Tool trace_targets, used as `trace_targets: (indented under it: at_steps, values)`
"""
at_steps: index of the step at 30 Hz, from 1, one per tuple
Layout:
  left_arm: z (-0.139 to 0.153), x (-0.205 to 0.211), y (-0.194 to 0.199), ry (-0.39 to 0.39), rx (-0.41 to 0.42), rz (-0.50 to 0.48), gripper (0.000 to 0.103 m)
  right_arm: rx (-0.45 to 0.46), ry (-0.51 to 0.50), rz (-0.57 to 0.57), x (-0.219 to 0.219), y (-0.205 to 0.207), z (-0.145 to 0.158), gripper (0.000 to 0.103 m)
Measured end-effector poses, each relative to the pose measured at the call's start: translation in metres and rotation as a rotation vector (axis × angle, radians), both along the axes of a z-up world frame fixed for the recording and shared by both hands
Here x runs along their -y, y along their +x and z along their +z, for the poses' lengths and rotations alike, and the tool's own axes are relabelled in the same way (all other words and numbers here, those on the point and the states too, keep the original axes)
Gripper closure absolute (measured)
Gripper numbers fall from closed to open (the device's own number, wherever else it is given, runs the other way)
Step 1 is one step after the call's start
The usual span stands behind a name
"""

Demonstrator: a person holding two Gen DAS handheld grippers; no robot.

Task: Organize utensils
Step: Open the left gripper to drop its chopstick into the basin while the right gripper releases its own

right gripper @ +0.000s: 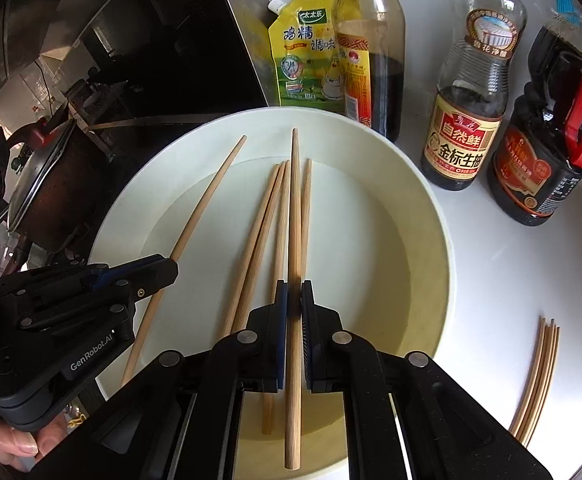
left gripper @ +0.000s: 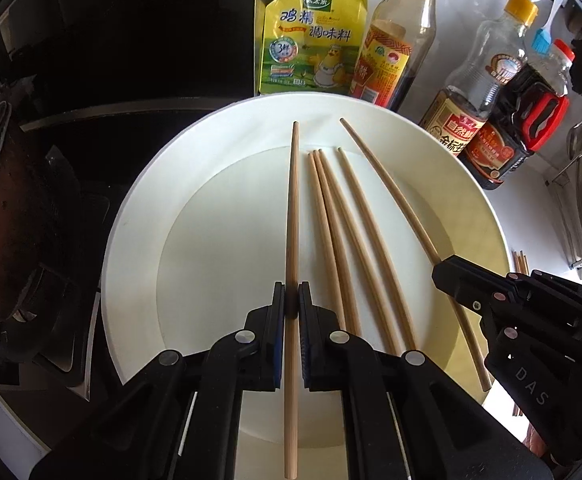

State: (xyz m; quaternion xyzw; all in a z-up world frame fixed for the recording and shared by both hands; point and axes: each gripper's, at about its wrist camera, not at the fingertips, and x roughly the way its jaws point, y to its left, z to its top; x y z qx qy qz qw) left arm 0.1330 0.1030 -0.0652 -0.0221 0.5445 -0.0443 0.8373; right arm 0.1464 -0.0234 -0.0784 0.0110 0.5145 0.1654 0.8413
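Each gripper's fingers clench one chopstick over the white plate (left gripper: pixel 139 216): left gripper (left gripper: pixel 291 300), right gripper (right gripper: pixel 294 300). Three loose chopsticks (left gripper: pixel 331 216) lie between them, probably awaiting sorting onto the tabletop bundle (right gripper: pixel 539 380).

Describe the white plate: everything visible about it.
The white plate is round and wide, with a broad sloping rim and flat centre, glossy like ceramic. It sits upright on the counter beside the stove, in front of the sauce bottles. Three loose wooden chopsticks lie across it; each gripper, left gripper and right gripper, clamps one more over it.
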Motion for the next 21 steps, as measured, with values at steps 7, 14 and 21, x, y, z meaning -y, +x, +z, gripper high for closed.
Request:
trace_targets:
  at_steps: [7,14,21]
  values:
    - [-0.017,-0.004,0.006,-0.006,-0.040,-0.002,0.095,-0.056,-0.007,-0.022,-0.002,0.007,-0.020,0.096]
    - [-0.022,-0.002,0.007,0.008,-0.062,0.016,0.093,-0.067,-0.007,-0.031,-0.001,0.007,-0.023,0.096]
    - [-0.005,-0.010,0.002,0.002,0.004,0.055,0.044,-0.029,0.007,-0.035,0.004,0.003,-0.010,0.096]
